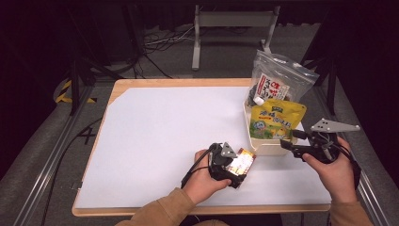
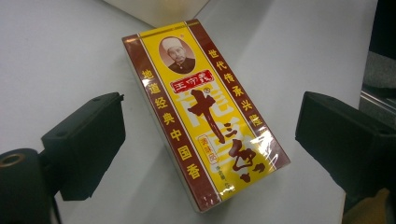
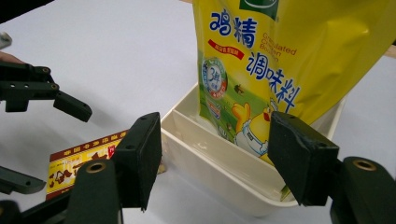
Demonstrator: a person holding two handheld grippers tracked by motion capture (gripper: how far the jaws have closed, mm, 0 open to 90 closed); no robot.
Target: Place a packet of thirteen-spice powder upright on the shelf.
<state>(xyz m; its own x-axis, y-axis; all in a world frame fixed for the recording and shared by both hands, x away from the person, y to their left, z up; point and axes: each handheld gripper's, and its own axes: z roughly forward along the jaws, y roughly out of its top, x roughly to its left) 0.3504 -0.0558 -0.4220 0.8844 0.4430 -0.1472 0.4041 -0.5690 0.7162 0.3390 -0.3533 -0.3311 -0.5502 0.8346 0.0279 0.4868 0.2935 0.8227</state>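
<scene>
A: Take the white bin (image 1: 266, 147) as the landmark. Where is the spice box (image 1: 241, 163)?

B: In the high view it lies flat on the white tabletop (image 1: 155, 136), just beside the bin's near-left corner. The left gripper (image 1: 234, 165) sits right at it, held in the person's left hand (image 1: 204, 179).

A: Does it grip the box?

B: No. The left gripper view settles that: the box (image 2: 205, 112) lies on the tabletop (image 2: 56, 56) between the 2 black jaws, with bare white sheet showing on each side. The jaws stand open, pads clear of the box. The high view is too small to show that gap.

A: What else does that view give?

B: The box's face: yellow middle, dark red borders, red and yellow characters, a small portrait at the far end. A pale corner of the bin (image 2: 159, 9) shows just past that end.

A: And the right gripper (image 1: 292, 146)?

B: In the high view it is at the bin's near-right corner, in the right hand (image 1: 335, 174). Its own view shows the jaws apart, with nothing pressed between them; the bin's front wall (image 3: 210, 172) and the yellow chicken-seasoning pouch (image 3: 261, 70) lie beyond them. The pouch stands in the bin, behind an inner divider.

A: Anything that the high view adds?

B: A clear bag with a red-and-white label (image 1: 277, 80) standing in the bin's far end, behind the pouch (image 1: 275, 120). The right gripper view also catches the box's end (image 3: 79, 161) left of the bin, with the left gripper's jaws (image 3: 46, 135) around it.
</scene>
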